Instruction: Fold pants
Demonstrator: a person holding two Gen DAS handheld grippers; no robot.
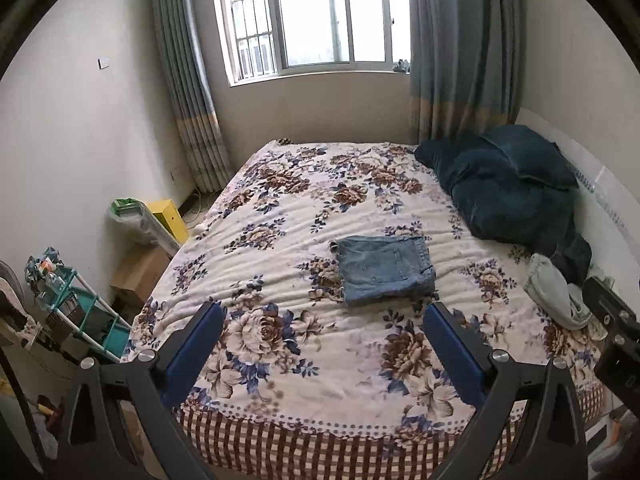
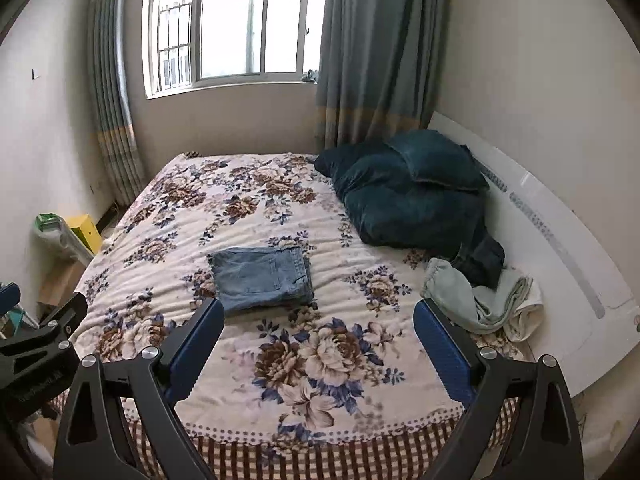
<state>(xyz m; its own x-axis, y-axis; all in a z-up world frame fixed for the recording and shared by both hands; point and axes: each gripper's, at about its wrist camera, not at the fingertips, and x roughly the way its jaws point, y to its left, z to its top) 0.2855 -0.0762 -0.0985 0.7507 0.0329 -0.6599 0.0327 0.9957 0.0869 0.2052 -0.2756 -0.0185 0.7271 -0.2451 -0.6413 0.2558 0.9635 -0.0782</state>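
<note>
A small bedroom with a window, grey-blue curtains and a bed (image 1: 280, 364) covered in a soft, ribbed floral blanket. The pants (image 1: 384, 270), faded blue denim, lie near the middle of the bed as a compact, thick, nearly square bundle with a frayed edge toward the window wall. Both tongs hang above the near edge of the bed, apart from the fabric. The left gripper (image 1: 324, 312) is spread wide and empty; the pants sit straight ahead, slightly right of its centre. The right gripper (image 2: 318, 312) is also spread wide and empty; the pants (image 2: 262, 276) lie ahead and to its left. A dark teal velvety quilt (image 2: 404, 196) is heaped at the headboard corner
</note>
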